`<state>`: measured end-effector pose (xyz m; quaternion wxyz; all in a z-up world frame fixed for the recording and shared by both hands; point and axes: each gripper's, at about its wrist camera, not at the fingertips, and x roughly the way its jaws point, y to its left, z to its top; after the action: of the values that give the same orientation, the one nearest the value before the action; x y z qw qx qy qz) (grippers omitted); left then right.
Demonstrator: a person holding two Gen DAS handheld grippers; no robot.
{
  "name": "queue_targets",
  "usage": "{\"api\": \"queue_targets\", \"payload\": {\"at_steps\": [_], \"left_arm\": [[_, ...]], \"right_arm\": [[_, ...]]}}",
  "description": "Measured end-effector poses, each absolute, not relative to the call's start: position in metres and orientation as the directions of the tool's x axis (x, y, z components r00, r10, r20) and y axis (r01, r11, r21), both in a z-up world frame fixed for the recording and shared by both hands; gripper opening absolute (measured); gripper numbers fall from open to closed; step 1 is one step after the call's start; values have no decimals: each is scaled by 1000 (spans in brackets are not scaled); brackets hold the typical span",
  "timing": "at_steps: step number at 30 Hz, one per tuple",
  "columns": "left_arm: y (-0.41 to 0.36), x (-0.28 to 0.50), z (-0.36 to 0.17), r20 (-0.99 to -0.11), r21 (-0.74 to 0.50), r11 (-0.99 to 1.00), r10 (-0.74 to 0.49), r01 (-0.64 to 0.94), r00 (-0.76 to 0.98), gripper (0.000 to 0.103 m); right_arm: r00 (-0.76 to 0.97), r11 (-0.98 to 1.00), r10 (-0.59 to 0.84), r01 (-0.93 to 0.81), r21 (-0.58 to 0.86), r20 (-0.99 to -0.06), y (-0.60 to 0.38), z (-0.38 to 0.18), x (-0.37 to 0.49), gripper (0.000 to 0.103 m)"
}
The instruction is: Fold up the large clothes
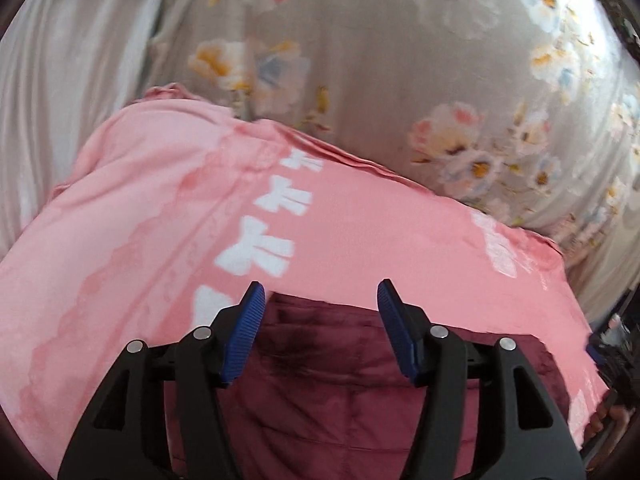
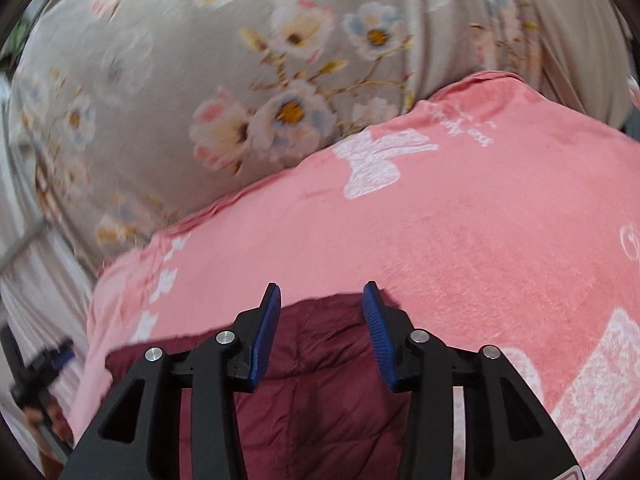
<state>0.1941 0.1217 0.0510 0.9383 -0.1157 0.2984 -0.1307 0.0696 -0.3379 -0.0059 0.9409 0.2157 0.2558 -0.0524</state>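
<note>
My left tool point(image 1: 320, 292) and right tool point(image 2: 320, 294) hang released, nothing between their blue pads. A dark red quilted garment point(image 1: 340, 380) lies just below both, on a pink blanket point(image 1: 160, 220). Flowered bedding point(image 1: 380, 80) spreads ahead.

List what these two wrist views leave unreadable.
- Maroon garment: its near part lies behind the left gripper and runs past the bottom edge, so its type is unclear.
- Pink blanket: cut off at the right edge.
- White lettering: blurred.
</note>
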Motion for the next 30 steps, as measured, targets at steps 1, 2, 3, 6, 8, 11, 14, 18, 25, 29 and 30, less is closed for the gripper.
{"api": "queue_targets", "payload": {"at_steps": [1,2,3,6,8,11,14,18,25,29,30], "left_arm": [[109,195,51,-543,-298,930,-351,216,763,56],[98,194,51,-552,-297,922,-377,247,744,56],[80,193,49,-565,-288,911,-411,296,715,56],[25,186,40,-607,-224,888,-450,403,654,56],[-6,184,30,-637,-198,874,-459,445,619,56],[-35,192,8,-684,-202,864,-461,461,565,56],[-46,201,-11,-719,-193,878,-430,439,546,55],[-37,212,-26,-745,-172,896,-390,409,541,52],[20,230,-27,-752,-114,943,-287,312,593,49],[60,237,-20,-741,-132,964,-251,232,623,46],[71,237,-17,-733,-143,968,-244,207,635,46]], "right_arm": [[854,917,24,188,351,-520,-325,-7,75,35],[842,934,45,155,321,-537,-307,-8,81,33],[834,946,63,125,299,-548,-292,-9,86,32],[812,971,114,31,237,-573,-244,-12,102,32],[797,977,139,-13,212,-588,-221,-16,112,32],[770,981,156,-47,189,-618,-201,-27,126,31],[723,985,138,-30,170,-677,-201,-46,144,24],[705,988,98,17,156,-702,-225,-55,148,13],[700,972,-25,184,146,-713,-293,-59,133,8],[705,951,-65,259,171,-707,-325,-58,122,6],[706,944,-72,276,179,-705,-332,-58,120,6]]}}
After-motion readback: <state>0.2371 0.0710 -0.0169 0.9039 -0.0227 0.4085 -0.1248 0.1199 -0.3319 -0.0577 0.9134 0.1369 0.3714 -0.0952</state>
